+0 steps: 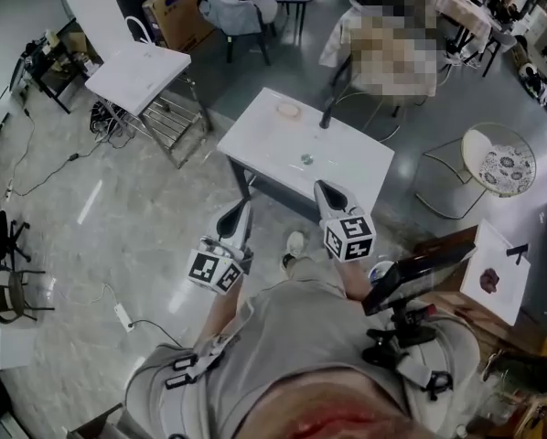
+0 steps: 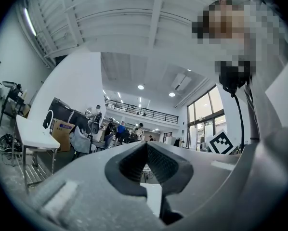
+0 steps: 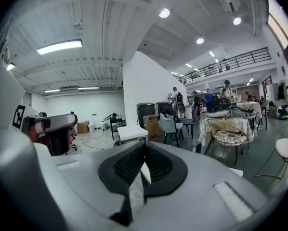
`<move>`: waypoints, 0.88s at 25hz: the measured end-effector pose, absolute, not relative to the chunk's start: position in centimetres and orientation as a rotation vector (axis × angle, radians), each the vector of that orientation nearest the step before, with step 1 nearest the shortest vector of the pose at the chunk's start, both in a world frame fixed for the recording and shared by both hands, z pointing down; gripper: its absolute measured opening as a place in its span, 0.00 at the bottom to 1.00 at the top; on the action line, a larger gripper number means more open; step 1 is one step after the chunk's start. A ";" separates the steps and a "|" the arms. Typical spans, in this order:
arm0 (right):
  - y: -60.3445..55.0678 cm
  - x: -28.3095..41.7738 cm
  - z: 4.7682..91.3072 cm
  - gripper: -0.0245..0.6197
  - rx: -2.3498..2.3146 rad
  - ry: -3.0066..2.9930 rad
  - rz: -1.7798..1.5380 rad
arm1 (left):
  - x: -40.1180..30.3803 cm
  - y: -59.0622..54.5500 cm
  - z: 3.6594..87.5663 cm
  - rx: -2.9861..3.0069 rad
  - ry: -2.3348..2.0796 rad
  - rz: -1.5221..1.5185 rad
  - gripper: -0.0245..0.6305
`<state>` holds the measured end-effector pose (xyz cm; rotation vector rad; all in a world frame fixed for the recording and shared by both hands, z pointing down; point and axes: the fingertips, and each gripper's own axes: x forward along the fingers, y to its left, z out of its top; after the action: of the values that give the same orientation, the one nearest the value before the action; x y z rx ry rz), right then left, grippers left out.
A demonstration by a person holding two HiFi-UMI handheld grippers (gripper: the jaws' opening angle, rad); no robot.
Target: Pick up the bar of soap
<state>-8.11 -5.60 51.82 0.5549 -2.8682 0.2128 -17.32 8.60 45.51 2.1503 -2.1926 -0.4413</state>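
Polished grey floor spreads round the person, who stands just short of a white table. Nearest, both grippers are held out in front of the torso, side by side and apart. The left gripper points toward the table's near corner, nose slightly raised. The right gripper reaches over the table's near edge, nose slightly dipped. In each gripper view the jaws meet tip to tip, closed on nothing.

Farther on, a small round thing sits mid-table. Beyond it a dark post stands near the far edge. The soap, a pale pink oval, lies flat near the table's far left corner, near the post and well apart from both grippers.

This looks like the approach, with the pickup itself not yet begun. To do it well, the chosen gripper should spread its jaws before arriving, then come in low and near level. It should straddle the soap's narrower sides, stay clear of the post, and close gently, since soap is likely to be slick and may squirt free.
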 end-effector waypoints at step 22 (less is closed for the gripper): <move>-28.7 -13.3 49.4 0.04 0.807 -2.818 0.133 | -26.2 -17.8 47.0 2.291 -2.059 -0.476 0.03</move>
<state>-13.29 -28.74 49.42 0.8070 -2.8177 0.1325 -26.23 -17.83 46.95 2.2915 -2.0591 -0.4760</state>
